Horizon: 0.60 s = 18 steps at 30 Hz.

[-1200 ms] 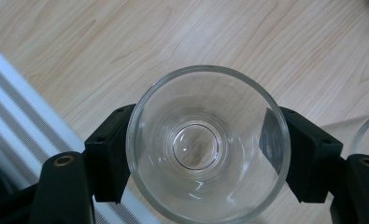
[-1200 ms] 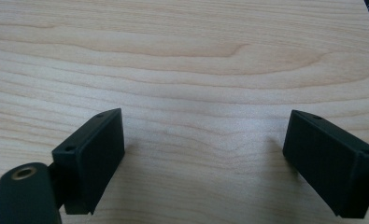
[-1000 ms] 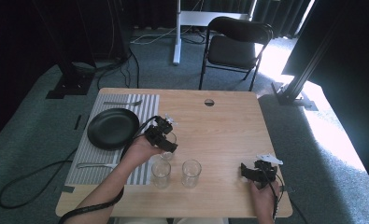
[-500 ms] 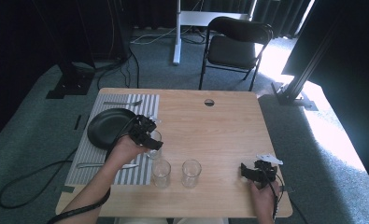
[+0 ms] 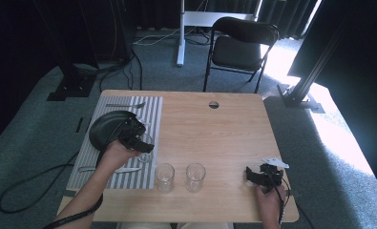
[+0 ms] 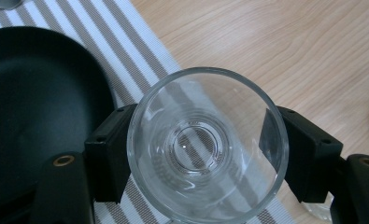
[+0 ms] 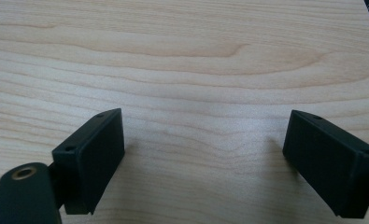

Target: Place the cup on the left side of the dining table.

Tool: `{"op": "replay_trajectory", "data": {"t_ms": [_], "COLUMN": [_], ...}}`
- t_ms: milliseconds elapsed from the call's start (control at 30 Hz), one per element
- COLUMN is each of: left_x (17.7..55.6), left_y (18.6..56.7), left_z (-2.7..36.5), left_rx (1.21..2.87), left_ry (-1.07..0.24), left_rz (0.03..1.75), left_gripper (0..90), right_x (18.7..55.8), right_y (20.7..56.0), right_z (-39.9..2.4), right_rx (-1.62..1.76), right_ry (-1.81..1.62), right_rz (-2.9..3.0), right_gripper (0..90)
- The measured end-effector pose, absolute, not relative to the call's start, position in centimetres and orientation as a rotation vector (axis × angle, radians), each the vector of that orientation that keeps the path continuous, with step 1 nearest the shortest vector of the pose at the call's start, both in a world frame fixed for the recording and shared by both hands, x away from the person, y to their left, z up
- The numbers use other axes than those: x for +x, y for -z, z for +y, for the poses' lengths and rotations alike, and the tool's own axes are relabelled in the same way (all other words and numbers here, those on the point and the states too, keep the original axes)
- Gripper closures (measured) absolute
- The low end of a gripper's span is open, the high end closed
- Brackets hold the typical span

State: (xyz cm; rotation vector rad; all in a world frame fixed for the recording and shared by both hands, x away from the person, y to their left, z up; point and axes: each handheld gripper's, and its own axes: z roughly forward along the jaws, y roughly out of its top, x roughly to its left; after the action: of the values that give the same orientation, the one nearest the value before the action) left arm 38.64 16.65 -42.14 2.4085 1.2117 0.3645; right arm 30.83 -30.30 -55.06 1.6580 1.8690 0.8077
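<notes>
My left gripper (image 5: 141,142) is shut on a clear drinking glass (image 6: 205,144), upright, held over the right part of the striped placemat (image 5: 133,112) just beside the black plate (image 5: 107,131). In the left gripper view the two black jaws press the glass (image 5: 145,145) from either side and the plate (image 6: 37,107) lies at left. Two more clear glasses (image 5: 164,176) (image 5: 195,176) stand side by side near the table's front edge. My right gripper (image 5: 253,175) rests low at the front right, its jaws wide apart over bare wood (image 7: 201,144).
A fork (image 5: 124,105) lies at the placemat's far edge and cutlery (image 5: 107,169) at its near edge. The wooden table (image 5: 214,138) has a round cable hole (image 5: 214,104). A black chair (image 5: 241,47) stands behind it.
The left hand has carried the glass leftward, from the bare wood above the two standing glasses onto the placemat beside the plate. The right hand has stayed still.
</notes>
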Motion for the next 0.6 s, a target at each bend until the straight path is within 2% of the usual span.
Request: {"op": "replay_trajectory", "data": {"t_ms": [600], "left_x": [39.2], "left_y": [42.8], "left_z": [19.3], "left_rx": [2.379], "left_ry": [-0.366], "left_rz": [1.295], "left_gripper": [28.8], "right_x": [30.8], "right_y": [55.1], "right_z": [-30.3], "right_rx": [1.658], "right_ry": [-0.808], "right_rz": [1.869], "right_gripper": [12.0]}}
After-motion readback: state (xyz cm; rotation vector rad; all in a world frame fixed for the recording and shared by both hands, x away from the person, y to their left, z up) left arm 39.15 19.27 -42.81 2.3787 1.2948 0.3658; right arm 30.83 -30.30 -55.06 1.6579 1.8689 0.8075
